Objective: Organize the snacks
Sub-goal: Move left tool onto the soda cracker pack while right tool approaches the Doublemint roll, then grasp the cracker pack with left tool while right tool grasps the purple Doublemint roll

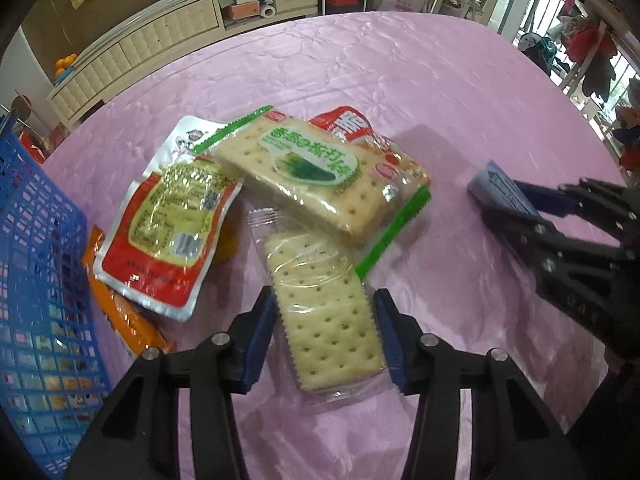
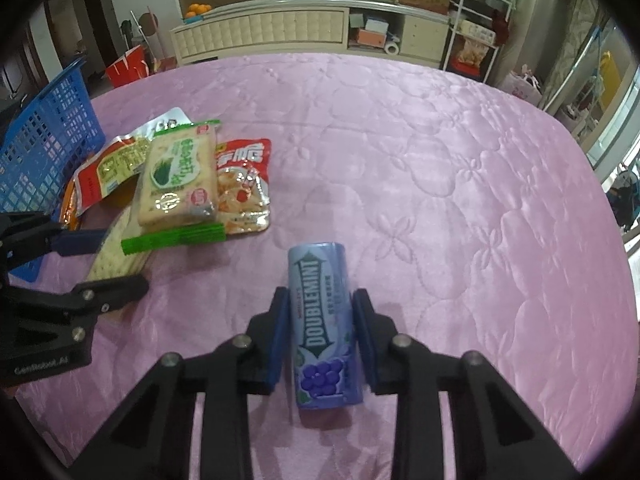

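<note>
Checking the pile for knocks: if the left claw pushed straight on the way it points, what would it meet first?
The clear-wrapped cracker pack already between the left claw; beyond it, probably the green-edged cracker pack, though depth is unclear.

- the blue basket (image 1: 36, 280) runs off the left edge in the left wrist view, so its full shape is not shown.
- an orange packet (image 1: 128, 320) lies mostly hidden under the red and white pouch (image 1: 160, 216).
- the red snack bag (image 1: 344, 124) is largely covered by the green-trimmed cracker pack (image 1: 320, 172).
- print on the pouch is too small to read.
- the purple canister (image 1: 500, 188) is partly hidden by the right gripper (image 1: 532, 208), blurred there.
</note>
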The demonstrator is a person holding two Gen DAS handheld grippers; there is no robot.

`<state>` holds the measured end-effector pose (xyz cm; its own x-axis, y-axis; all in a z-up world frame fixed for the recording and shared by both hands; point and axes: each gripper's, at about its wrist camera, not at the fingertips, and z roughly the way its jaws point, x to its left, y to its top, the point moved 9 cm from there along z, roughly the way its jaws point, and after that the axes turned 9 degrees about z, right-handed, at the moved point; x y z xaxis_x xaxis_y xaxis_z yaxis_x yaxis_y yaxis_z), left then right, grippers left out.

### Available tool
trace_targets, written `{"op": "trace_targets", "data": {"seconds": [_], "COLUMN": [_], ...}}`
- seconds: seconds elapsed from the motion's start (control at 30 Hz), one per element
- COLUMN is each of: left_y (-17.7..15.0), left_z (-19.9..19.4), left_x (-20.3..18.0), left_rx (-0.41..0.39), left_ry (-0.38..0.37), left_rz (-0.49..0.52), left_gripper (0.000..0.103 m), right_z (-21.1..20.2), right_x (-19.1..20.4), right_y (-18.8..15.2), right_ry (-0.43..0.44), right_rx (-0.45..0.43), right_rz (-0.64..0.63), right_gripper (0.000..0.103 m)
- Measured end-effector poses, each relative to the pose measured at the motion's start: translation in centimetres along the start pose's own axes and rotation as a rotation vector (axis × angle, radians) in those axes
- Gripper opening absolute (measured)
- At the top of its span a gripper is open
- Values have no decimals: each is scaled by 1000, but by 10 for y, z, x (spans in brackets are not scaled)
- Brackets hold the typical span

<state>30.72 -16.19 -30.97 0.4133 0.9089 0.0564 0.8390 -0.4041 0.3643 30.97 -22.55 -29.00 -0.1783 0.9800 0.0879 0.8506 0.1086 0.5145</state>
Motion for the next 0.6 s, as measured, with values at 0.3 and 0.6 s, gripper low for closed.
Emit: {"op": "trace_targets", "data": {"seconds": [0.3, 0.6], "left_y": [-24, -32], "left_z": [-50, -142], "left_x": [-8, 6], "left_rx": [-75, -233], "left_ry": [-20, 12], "left_rz": [-23, -18], "left_gripper": [46, 46], "right_z": [-41, -112], "right_x": [20, 61], "right_y": [0, 14], "right_ry": [35, 57], "right_rx": [-42, -131], "right_rz": [18, -23], "right_gripper": [35, 35]}}
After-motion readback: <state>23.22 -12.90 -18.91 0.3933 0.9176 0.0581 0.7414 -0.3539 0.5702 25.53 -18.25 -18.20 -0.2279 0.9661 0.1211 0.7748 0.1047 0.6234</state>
